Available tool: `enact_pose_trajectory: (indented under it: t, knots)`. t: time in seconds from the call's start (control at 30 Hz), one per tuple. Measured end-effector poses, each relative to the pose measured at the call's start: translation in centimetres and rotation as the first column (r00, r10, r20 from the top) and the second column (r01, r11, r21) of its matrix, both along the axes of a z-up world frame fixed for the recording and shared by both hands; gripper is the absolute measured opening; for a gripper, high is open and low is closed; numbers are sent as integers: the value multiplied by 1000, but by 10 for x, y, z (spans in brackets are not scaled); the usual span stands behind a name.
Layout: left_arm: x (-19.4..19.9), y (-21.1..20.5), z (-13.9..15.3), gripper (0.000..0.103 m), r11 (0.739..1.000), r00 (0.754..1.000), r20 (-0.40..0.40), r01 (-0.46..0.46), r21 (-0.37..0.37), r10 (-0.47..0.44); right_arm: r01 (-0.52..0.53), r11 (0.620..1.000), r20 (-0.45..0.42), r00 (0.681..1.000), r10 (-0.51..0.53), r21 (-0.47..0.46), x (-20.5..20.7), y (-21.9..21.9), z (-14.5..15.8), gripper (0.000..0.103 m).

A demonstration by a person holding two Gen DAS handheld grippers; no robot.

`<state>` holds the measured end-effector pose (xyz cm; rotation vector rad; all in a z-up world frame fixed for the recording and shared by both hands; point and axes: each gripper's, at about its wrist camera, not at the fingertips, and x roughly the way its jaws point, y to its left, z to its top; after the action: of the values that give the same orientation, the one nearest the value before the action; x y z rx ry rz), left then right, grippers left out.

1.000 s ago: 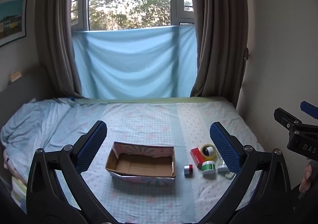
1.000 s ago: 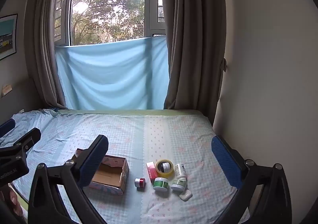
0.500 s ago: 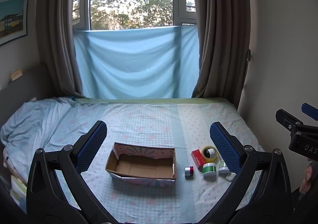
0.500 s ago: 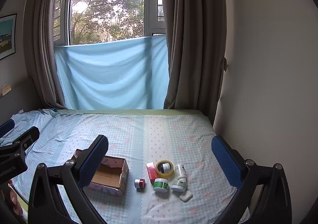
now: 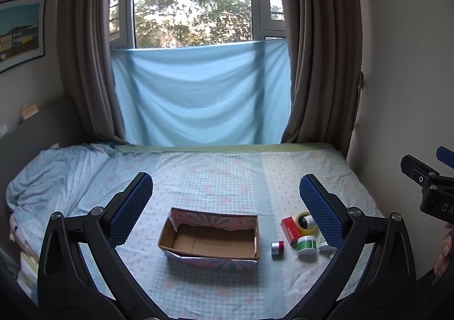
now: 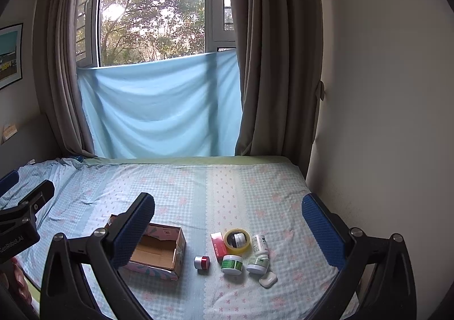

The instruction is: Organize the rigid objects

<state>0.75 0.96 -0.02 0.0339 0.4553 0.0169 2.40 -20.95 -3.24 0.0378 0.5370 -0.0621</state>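
An open cardboard box (image 5: 210, 243) (image 6: 159, 254) with a floral outside sits empty on the bed. To its right lie a small red and silver jar (image 5: 277, 248) (image 6: 202, 262), a red carton (image 5: 290, 230) (image 6: 218, 246), a yellow tape roll (image 5: 305, 222) (image 6: 237, 240), a green-labelled jar (image 5: 306, 245) (image 6: 232, 264), a white bottle (image 6: 260, 244), a white tub (image 6: 257, 264) and a small white case (image 6: 268, 279). My left gripper (image 5: 225, 196) is open, held high above the box. My right gripper (image 6: 227, 215) is open, above the cluster.
The bed (image 6: 198, 186) has a pale blue checked sheet, rumpled at the far left (image 5: 51, 172). A wall (image 6: 383, 121) runs along the bed's right edge. Curtains (image 5: 320, 64) and a blue cloth (image 5: 201, 98) hang at the head. A person's hand (image 5: 445, 251) shows at the right.
Both views have shifted only slightly; the left wrist view has tilted a little so the window sits higher. Nothing on the bed has moved and both grippers stay open.
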Motion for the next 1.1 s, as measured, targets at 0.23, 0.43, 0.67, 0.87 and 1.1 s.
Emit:
enact_pose_trajectory:
  t: [0.23, 0.43, 0.67, 0.87, 1.1]
  knots:
    - [-1, 3, 0, 103, 1000, 1000, -6, 19, -23, -20, -1, 1000, 2, 1000, 1, 0, 0, 0, 1, 103]
    - [-1, -1, 0, 103, 1000, 1000, -5, 22, 2, -22, 3, 1000, 3, 1000, -3, -3, 0, -1, 1, 103]
    - [-2, -4, 0, 103, 1000, 1000, 1, 30, 4, -30, 12, 1000, 7, 1000, -12, -4, 2, -6, 2, 103]
    - [0, -3, -1, 103, 1000, 1000, -1, 23, 5, -23, 9, 1000, 4, 1000, -9, -3, 0, -5, 0, 103]
    - [0, -3, -2, 103, 1000, 1000, -1, 25, 5, -25, 12, 1000, 6, 1000, -12, -1, 0, -5, 0, 103]
